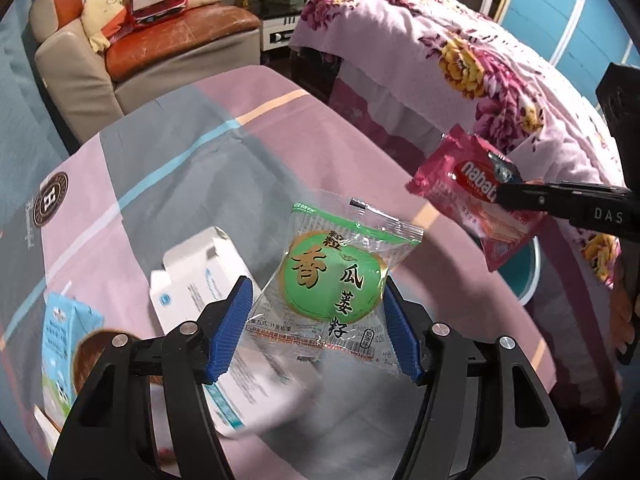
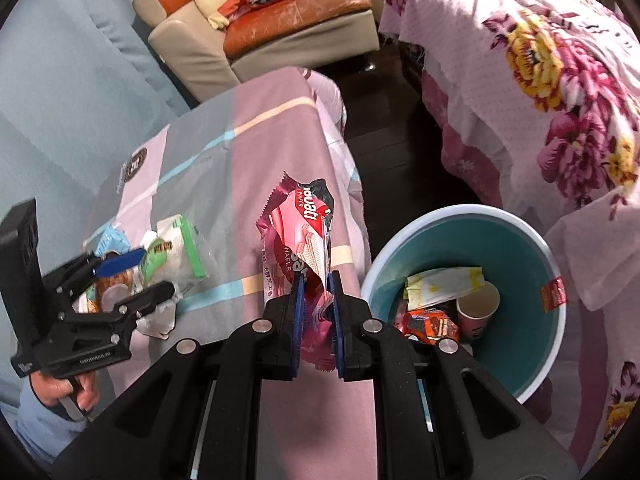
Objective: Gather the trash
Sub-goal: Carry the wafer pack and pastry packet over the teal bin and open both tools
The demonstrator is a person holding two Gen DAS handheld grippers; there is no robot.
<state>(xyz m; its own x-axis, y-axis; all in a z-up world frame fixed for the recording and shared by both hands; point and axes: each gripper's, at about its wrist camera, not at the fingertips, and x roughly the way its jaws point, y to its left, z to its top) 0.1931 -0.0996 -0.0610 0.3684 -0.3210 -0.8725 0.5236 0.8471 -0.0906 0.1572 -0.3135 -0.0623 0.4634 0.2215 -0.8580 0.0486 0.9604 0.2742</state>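
A clear packet with a green snack [image 1: 332, 280] hangs just above the table, and my left gripper [image 1: 316, 328] is shut on it, a blue pad pressing each side. The right wrist view shows that gripper [image 2: 154, 274] at the left with the green packet [image 2: 176, 252] in it. My right gripper [image 2: 316, 300] is shut on a pink wafer wrapper [image 2: 304, 232], held over the table's right edge. That wrapper [image 1: 460, 184] and the right gripper [image 1: 500, 196] show at the right of the left wrist view. A teal bin [image 2: 460, 210] stands on the floor right of the table.
A white cardboard box [image 1: 200, 280] and a blue milk carton [image 1: 64, 328] lie on the pink-and-grey tablecloth [image 1: 180, 168]. The bin holds a paper cup [image 2: 478, 306] and wrappers. A floral-covered bed [image 2: 540, 80] is at the right, and a sofa [image 2: 280, 28] behind.
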